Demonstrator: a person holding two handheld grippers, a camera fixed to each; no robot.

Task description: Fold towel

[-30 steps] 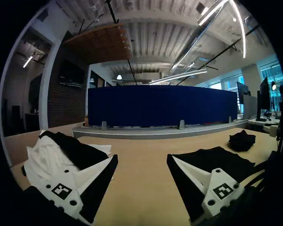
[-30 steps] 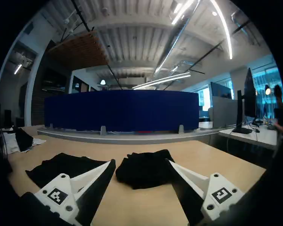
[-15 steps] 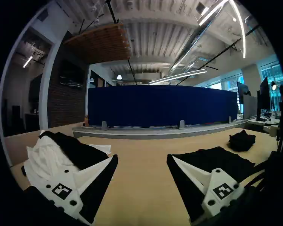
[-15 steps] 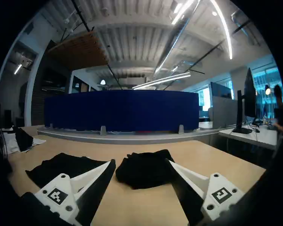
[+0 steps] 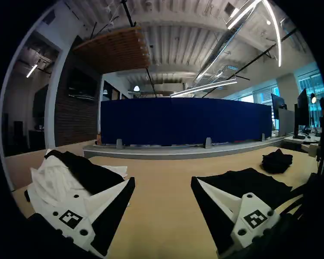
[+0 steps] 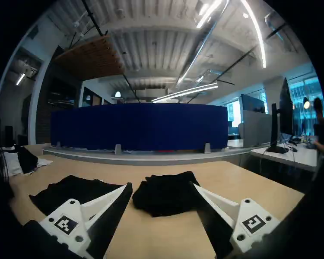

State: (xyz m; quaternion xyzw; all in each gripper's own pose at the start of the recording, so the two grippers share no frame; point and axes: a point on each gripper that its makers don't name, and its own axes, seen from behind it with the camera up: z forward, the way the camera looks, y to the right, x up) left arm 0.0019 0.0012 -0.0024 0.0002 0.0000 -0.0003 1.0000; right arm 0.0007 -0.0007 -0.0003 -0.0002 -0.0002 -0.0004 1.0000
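One flat black towel point(image 5: 258, 181), bare table point(image 5: 162, 211) around

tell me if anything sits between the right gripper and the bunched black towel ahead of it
Nothing visible does. The bunched black towel lies on the table straight ahead of the open right gripper.

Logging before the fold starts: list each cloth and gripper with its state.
left gripper: open, holding nothing.
right gripper: open, holding nothing.
flat black towel: spread out, not folded.
black bundle: bunched up, lying free.
white and black cloths: heaped together, untidy.
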